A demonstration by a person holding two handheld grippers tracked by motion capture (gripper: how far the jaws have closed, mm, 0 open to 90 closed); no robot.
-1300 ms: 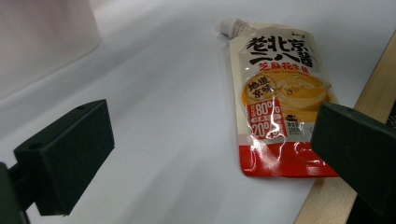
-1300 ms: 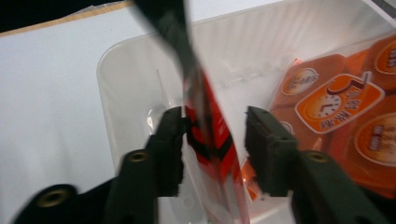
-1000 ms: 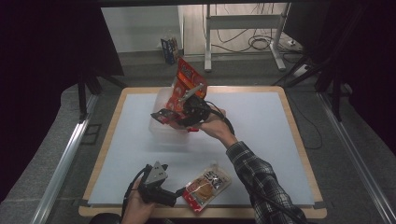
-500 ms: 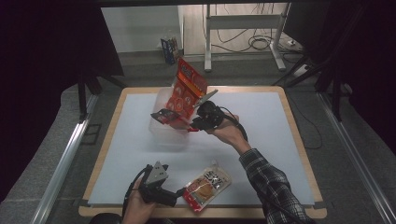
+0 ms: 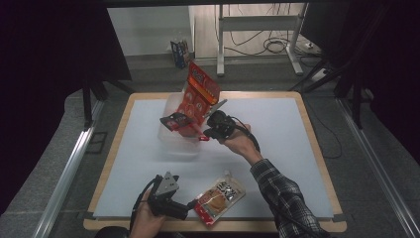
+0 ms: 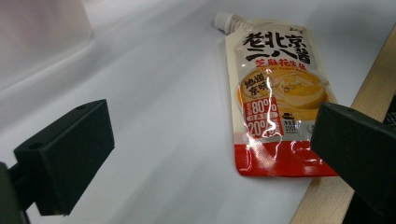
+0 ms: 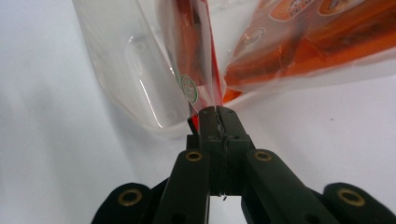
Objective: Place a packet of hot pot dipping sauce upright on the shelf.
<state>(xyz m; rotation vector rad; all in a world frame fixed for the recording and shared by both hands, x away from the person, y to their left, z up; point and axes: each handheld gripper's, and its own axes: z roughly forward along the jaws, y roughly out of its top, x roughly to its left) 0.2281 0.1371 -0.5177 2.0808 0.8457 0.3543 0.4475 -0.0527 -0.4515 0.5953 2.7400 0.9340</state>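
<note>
The red bag [image 5: 200, 94] is pinched at its thin edge by the closed right gripper [image 7: 215, 112]; light, floppy, slippery film; left gripper [image 6: 210, 154] is held open by the pouch [image 6: 275, 93].

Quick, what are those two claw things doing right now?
Left gripper: open, holding nothing, beside the sauce pouch.
Right gripper: closed on the red snack bag.
</note>
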